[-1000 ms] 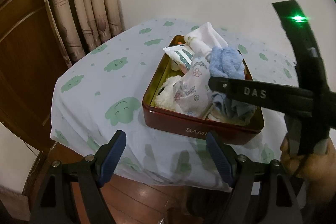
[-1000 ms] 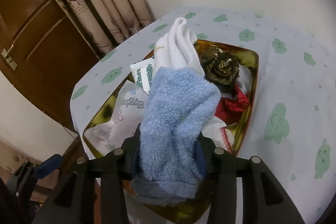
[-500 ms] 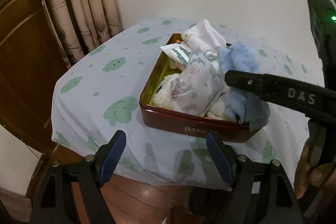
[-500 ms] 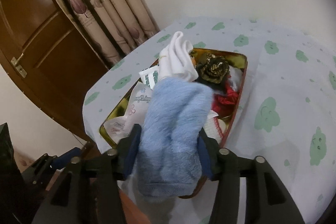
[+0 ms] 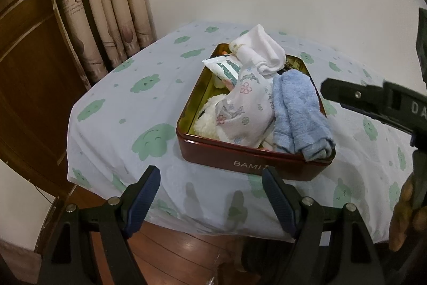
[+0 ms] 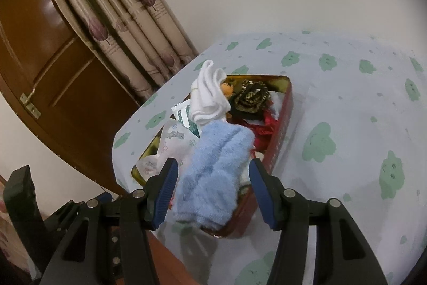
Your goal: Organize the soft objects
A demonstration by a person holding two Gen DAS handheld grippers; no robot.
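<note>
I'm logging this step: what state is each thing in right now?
Blue towel: folded, lying in the tin, one end over the rim.
Right gripper: open, towel between its fingers, not pinched.
Left gripper: open, empty.
Red tin: lidless, piled full.
White sock: sticking up from the pile.

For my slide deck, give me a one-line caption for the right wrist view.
Open right gripper straddles a blue towel draped over the red tin of soft items.

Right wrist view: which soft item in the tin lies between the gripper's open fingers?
The blue towel, fluffy and folded, draped over the tin's near corner. The white sock and floral pouch lie farther in.
</note>
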